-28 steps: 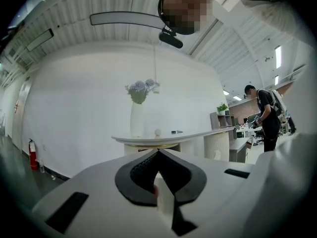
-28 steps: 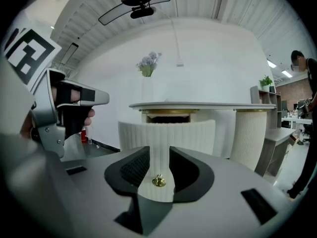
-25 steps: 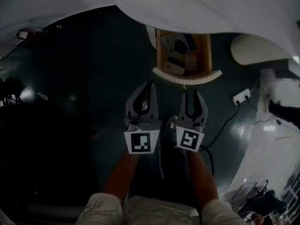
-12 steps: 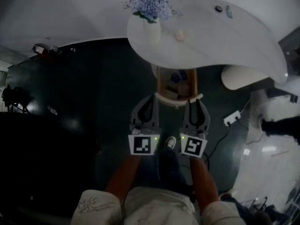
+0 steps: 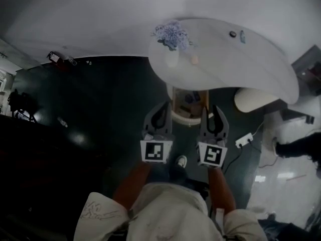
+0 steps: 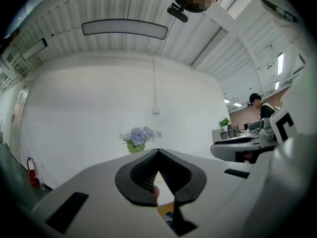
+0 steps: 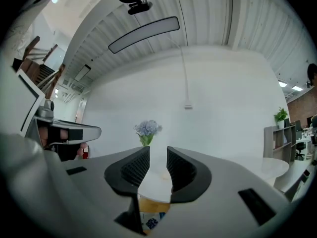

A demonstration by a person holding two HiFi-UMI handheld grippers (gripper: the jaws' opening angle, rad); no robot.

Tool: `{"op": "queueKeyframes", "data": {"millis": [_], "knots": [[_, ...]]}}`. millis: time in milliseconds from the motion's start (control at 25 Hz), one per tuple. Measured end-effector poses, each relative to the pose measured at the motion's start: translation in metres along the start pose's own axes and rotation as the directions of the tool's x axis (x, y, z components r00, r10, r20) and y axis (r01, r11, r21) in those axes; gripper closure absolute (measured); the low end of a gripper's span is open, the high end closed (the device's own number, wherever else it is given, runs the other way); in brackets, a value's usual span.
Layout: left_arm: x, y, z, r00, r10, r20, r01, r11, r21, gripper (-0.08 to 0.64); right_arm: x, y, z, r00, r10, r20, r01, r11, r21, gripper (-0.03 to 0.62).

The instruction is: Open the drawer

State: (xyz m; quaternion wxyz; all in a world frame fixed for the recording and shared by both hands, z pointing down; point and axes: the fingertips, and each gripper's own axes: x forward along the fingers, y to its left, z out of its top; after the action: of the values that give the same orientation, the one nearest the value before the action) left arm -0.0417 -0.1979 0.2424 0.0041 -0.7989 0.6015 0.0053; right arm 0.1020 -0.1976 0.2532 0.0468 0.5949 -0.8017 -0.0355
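Observation:
The wooden drawer (image 5: 189, 102) stands pulled out from under the white round table (image 5: 261, 69), with several small things inside it. Both grippers are held level in front of it, apart from its curved white front. My left gripper (image 5: 163, 108) is shut, its tips meeting with nothing between them (image 6: 158, 154). My right gripper (image 5: 211, 110) is open, and a clear gap shows between its ribbed pads (image 7: 158, 157). A strip of the drawer's wood (image 7: 153, 206) shows below the right jaws.
A vase of pale blue flowers (image 5: 170, 36) and small items (image 5: 232, 34) sit on the table top. A white power strip (image 5: 244, 140) with a cable lies on the dark floor at right. A white rounded seat (image 5: 253, 99) stands beside the table.
Both grippers have risen together and now sit higher, farther from the drawer. The table top and flowers have come into the head view. The drawer stays pulled out.

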Motion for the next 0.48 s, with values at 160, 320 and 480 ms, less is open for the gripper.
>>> {"op": "queueKeyframes", "data": {"millis": [160,320,480], "knots": [[0.012,0.004,0.010,0.999,-0.008,-0.032,0.008,1.000,0.006,0.565,0.013,-0.002,0.026,1.000,0.009,-0.002,-0.009,1.000,0.018,0.482],[0.020,0.005,0.032,0.999,-0.035,0.017,0.035,0.999,0.034,0.565,0.013,-0.009,0.050,0.999,-0.006,0.037,0.005,0.999,0.048,0.482],[0.023,0.011,0.044,0.998,-0.056,-0.006,0.056,0.998,0.029,0.565,0.017,-0.003,0.063,0.998,0.027,0.050,-0.029,0.999,0.030,0.482]]}}
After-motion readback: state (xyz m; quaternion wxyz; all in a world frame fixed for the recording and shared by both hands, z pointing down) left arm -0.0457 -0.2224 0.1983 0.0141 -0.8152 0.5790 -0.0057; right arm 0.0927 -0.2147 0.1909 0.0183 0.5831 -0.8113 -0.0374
